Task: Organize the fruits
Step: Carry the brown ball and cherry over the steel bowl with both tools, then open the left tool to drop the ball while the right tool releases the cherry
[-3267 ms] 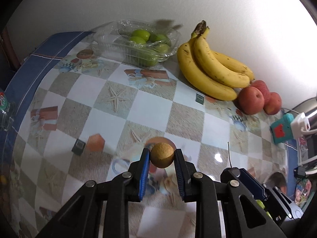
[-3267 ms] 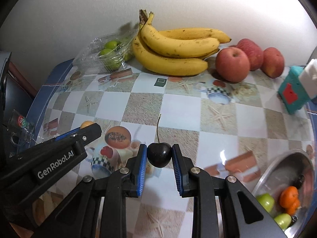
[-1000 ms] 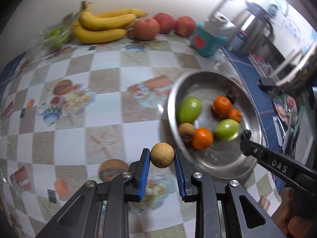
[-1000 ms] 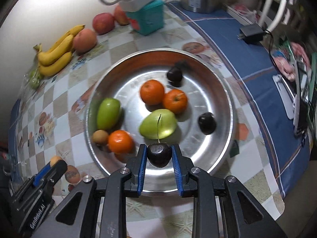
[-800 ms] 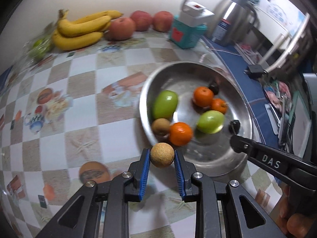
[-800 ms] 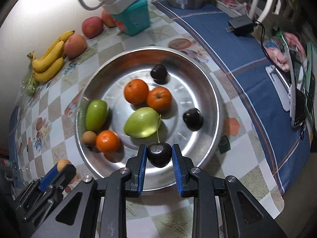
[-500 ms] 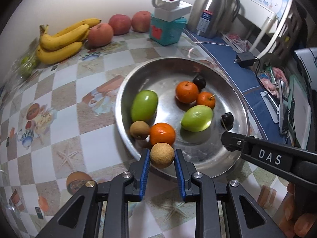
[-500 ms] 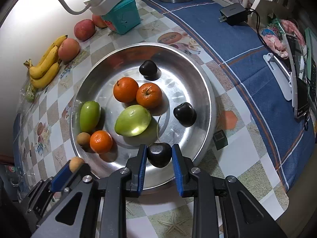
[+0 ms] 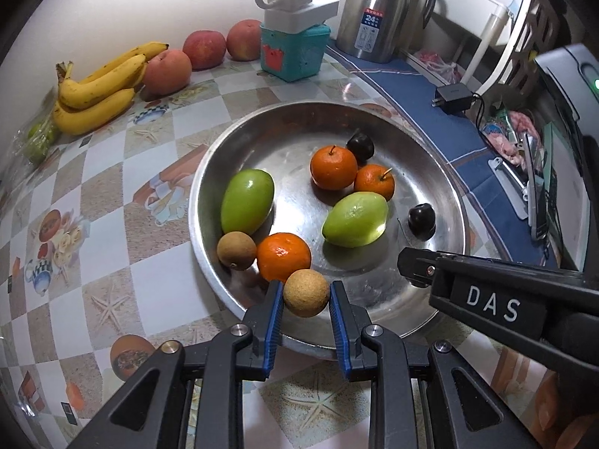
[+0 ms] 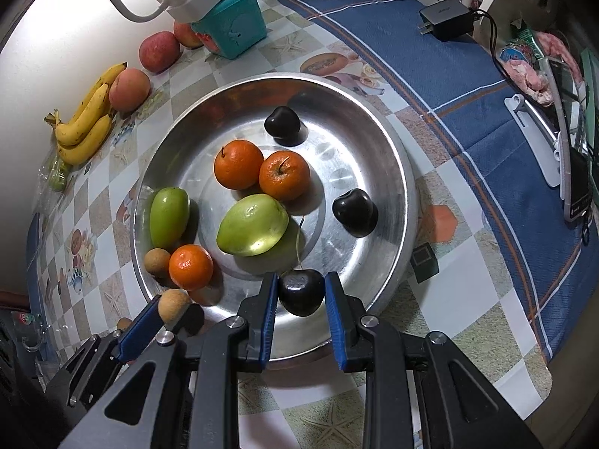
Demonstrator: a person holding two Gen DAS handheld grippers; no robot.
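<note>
My left gripper point(image 9: 305, 299) is shut on a tan longan point(image 9: 306, 292) and holds it over the near rim of the steel bowl point(image 9: 445, 183). My right gripper point(image 10: 301, 297) is shut on a dark cherry point(image 10: 300, 292) with a long stem, over the bowl's point(image 10: 397, 157) near edge. The bowl holds three oranges point(image 9: 333, 167), two green fruits point(image 9: 247, 202), a brown longan point(image 9: 236, 250) and two dark cherries point(image 9: 422, 217). The left gripper with its longan point(image 10: 173, 305) shows at the lower left of the right wrist view.
Bananas point(image 9: 99, 89), apples point(image 9: 204, 49) and a bag of green fruit point(image 9: 37, 136) lie along the back wall. A teal box with a power strip point(image 9: 295, 50), a steel thermos point(image 9: 382, 11) and a charger point(image 9: 455, 95) stand behind the bowl.
Both grippers swung from the bananas to the steel bowl and closed in on its near rim, each still holding its fruit.
</note>
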